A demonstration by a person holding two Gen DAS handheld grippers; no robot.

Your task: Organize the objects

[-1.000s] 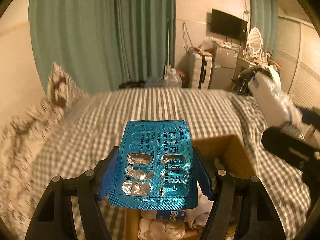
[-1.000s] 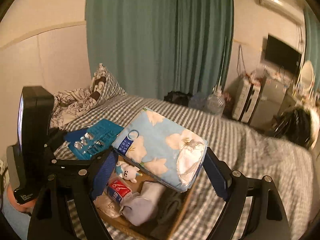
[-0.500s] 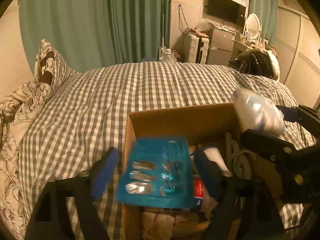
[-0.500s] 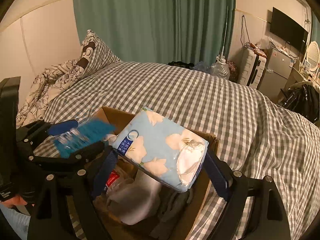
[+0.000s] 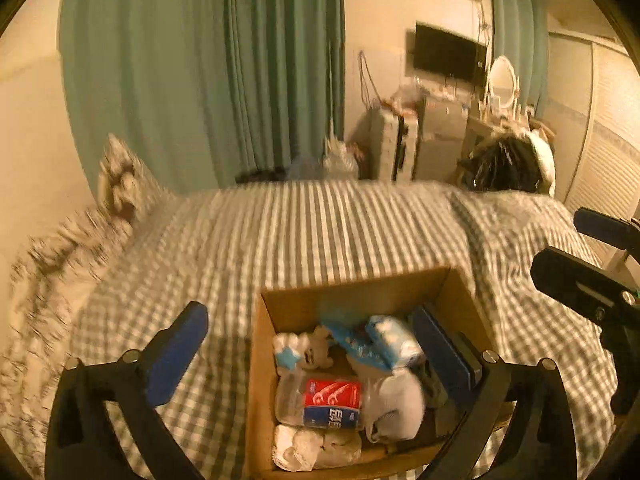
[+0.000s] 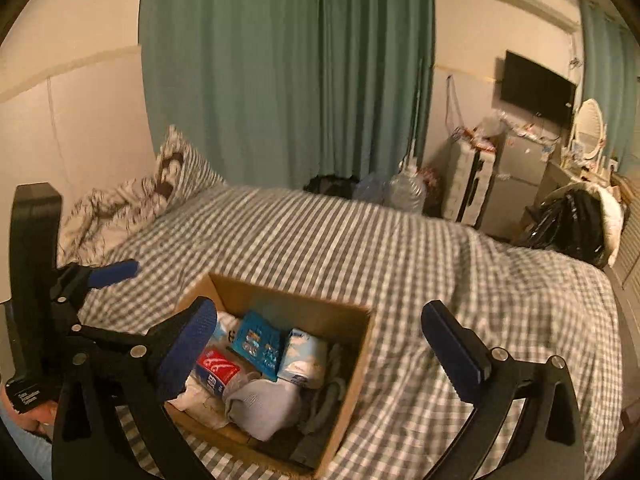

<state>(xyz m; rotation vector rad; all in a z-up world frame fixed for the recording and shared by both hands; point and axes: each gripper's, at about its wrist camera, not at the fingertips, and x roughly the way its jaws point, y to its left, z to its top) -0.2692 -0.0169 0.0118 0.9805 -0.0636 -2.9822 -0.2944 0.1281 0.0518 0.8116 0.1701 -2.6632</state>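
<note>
Both tools, left tool (image 5: 312,356) and right tool (image 6: 320,344), hang released above the cardboard box (image 6: 360,344).

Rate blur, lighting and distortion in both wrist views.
Left wrist: motion blur smears the bedspread and pillow; box contents are soft. Right wrist: sharper, blister pack readable as such. Both: warm dim light, strong fisheye bending of walls, dark corners.
</note>
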